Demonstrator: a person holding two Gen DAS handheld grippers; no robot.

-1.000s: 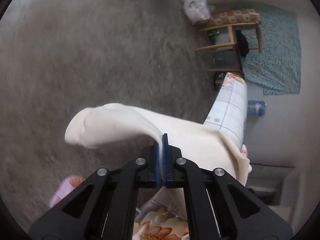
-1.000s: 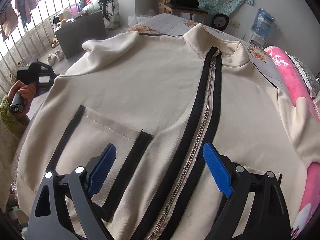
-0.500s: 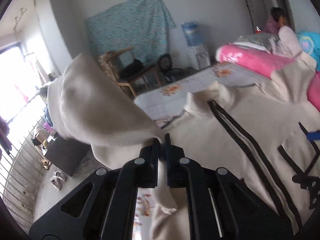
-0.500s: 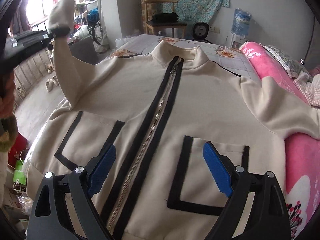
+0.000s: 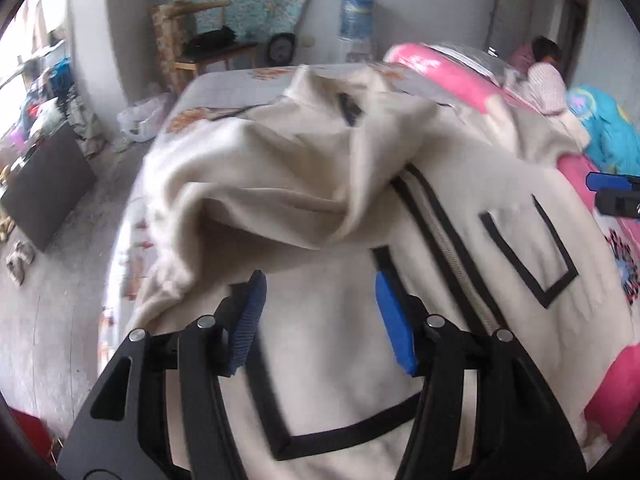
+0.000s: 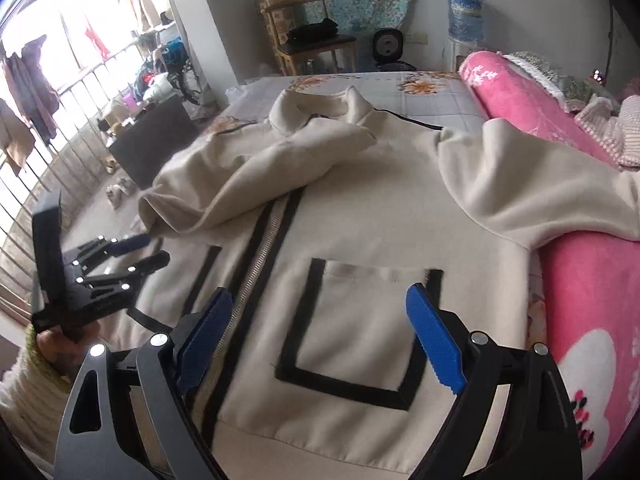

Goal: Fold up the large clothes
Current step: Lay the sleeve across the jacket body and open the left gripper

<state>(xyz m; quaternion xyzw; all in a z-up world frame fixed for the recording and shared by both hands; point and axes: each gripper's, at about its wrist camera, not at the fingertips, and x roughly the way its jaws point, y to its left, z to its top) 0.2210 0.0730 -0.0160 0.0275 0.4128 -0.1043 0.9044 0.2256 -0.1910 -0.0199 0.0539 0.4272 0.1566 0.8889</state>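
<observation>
A cream zip-up jacket with black trim lies front-up on the bed, and shows in the left wrist view too. Its left sleeve lies folded across the chest, bunched over the zipper; it also shows in the left wrist view. The other sleeve trails onto a pink blanket. My left gripper is open and empty just above the lower left pocket; it appears in the right wrist view. My right gripper is open and empty above the right pocket.
The bed has a floral sheet. A pink blanket lies along its right side. A wooden chair, a fan and a water bottle stand by the far wall. A railing runs on the left. A person sits far right.
My left gripper carried the sleeve over the jacket's chest, opened and let it go. The sleeve now lies across the front. My right gripper stayed open and shifted right over the pocket.
</observation>
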